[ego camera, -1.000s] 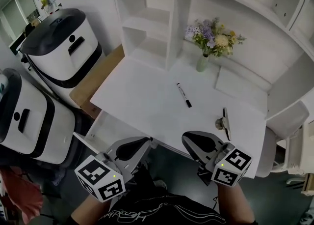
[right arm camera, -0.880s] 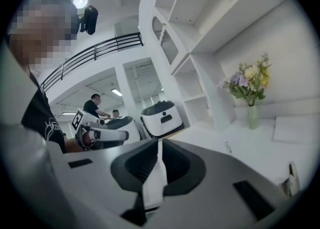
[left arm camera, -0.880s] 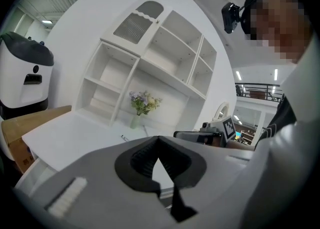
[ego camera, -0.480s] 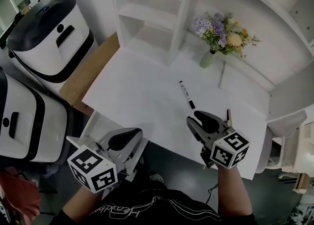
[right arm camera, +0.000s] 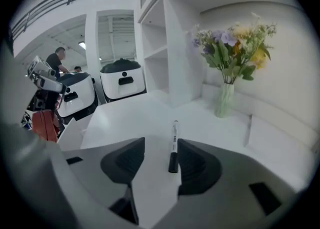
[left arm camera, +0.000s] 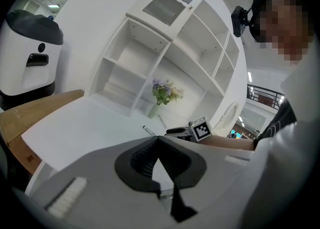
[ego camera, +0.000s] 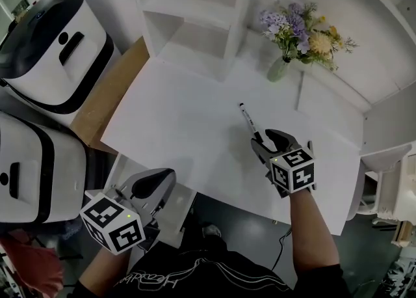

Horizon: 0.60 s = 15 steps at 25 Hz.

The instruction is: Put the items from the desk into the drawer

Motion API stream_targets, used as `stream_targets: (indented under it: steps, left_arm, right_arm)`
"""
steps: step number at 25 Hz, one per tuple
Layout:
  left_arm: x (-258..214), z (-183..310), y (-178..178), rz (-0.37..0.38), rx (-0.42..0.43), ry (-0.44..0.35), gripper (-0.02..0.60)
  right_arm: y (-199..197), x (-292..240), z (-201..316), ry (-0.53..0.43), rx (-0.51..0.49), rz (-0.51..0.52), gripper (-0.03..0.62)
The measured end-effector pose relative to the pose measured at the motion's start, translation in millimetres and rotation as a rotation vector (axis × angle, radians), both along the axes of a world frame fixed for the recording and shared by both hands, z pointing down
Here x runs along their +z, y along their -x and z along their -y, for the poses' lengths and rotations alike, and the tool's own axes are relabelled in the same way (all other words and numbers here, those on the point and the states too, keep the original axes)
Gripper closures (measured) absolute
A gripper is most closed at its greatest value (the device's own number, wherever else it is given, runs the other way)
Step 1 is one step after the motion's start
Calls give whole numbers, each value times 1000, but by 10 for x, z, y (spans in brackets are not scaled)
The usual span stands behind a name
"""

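Note:
A marker pen (ego camera: 247, 119) with a black cap lies on the white desk (ego camera: 188, 127). My right gripper (ego camera: 265, 146) is open just behind it. In the right gripper view the marker (right arm camera: 174, 135) lies between the jaws, its capped end close to the right pad, and my right gripper (right arm camera: 161, 145) is not closed on it. My left gripper (ego camera: 159, 179) hangs below the desk's front edge, over the open white drawer (ego camera: 179, 202). It is shut and holds nothing, its pads meeting at the tips (left arm camera: 159, 140). The left gripper view also shows the marker (left arm camera: 148, 130) far off on the desk.
A vase of flowers (ego camera: 279, 69) stands at the back of the desk beside a white shelf unit (ego camera: 195, 17). Two white and black machines (ego camera: 52, 43) and a brown board (ego camera: 104, 95) flank the desk's left side. A person stands far off in the right gripper view.
My right gripper has moved forward from the desk's front edge to the marker, which now lies between its jaws. My left gripper has drifted slightly left and lower.

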<state>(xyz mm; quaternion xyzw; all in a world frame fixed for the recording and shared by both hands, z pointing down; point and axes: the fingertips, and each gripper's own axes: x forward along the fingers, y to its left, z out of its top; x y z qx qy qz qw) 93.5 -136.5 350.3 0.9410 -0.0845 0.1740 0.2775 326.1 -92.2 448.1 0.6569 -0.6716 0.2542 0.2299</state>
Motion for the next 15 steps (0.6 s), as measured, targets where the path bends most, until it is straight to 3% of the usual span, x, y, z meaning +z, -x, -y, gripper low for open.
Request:
stream_targets:
  steps: [8,15]
  left_arm:
    - [158,90,62,22,-20,22,574]
    - [282,88,111,43,-27,50,573]
  right_arm:
    - [-179,455,59,114,21,-44,413]
    - [-216,621,32,143,51,-37,499]
